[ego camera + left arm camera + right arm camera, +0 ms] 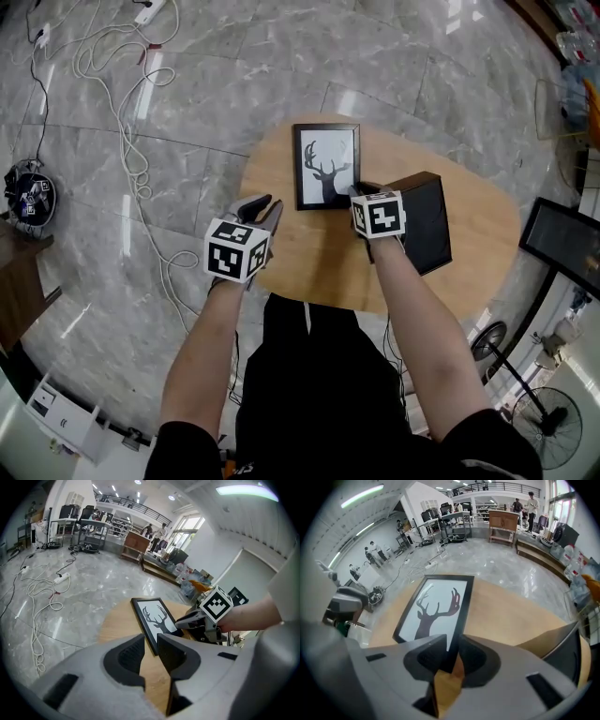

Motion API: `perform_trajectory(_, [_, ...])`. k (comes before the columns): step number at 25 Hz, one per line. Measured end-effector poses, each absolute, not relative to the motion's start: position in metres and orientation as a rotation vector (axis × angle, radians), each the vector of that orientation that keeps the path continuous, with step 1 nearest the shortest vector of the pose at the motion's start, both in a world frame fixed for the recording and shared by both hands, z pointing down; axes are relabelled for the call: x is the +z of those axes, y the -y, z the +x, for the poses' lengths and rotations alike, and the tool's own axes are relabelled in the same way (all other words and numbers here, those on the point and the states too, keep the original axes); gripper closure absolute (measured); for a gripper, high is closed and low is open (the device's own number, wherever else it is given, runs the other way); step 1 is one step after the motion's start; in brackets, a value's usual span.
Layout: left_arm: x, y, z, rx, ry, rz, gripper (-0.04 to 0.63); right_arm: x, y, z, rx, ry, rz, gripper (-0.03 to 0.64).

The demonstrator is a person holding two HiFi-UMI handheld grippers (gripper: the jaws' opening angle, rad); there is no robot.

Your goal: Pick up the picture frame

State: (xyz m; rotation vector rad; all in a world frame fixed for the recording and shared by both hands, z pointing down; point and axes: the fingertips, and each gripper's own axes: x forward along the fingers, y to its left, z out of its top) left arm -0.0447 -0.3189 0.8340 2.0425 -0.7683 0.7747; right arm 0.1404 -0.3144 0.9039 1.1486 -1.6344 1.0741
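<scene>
The picture frame, black-edged with a deer silhouette, lies flat on the round wooden table. My right gripper points steeply down at the frame's near right corner. In the right gripper view its jaws straddle that corner of the frame, with a thin gap still showing beside the edge, so it is open. My left gripper hangs just left of the frame's near left corner, apart from it. It is open with nothing between its fingers, and the frame shows beyond them.
A black box stands on the table right beside my right gripper. White cables trail over the marble floor at the left. A fan stands at the lower right, and a dark framed panel at the right edge.
</scene>
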Motion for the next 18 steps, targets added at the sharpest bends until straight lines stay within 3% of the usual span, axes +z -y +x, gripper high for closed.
perform_trajectory(5, [0.829,0.319,-0.054,0.761,0.782,2.036,0.503,0.904,0.315,0.143,1.058,1.591,1.179,0.546])
perform_trajectory(7, [0.826,0.32,-0.057,0.751,0.79,2.033,0.503,0.905,0.309,0.144,1.065,1.569,1.178,0.516])
perform_trajectory(8, [0.826,0.32,-0.058,0.747,0.791,2.032,0.503,0.907,0.304,0.145,1.078,1.546,1.18,0.468])
perform_trajectory(10, [0.825,0.319,-0.06,0.743,0.792,2.03,0.503,0.912,0.293,0.148,1.121,1.509,1.206,0.456])
perform_trajectory(18, [0.826,0.303,-0.075,0.75,0.787,2.0,0.503,0.914,0.275,0.125,1.196,1.531,1.183,0.528])
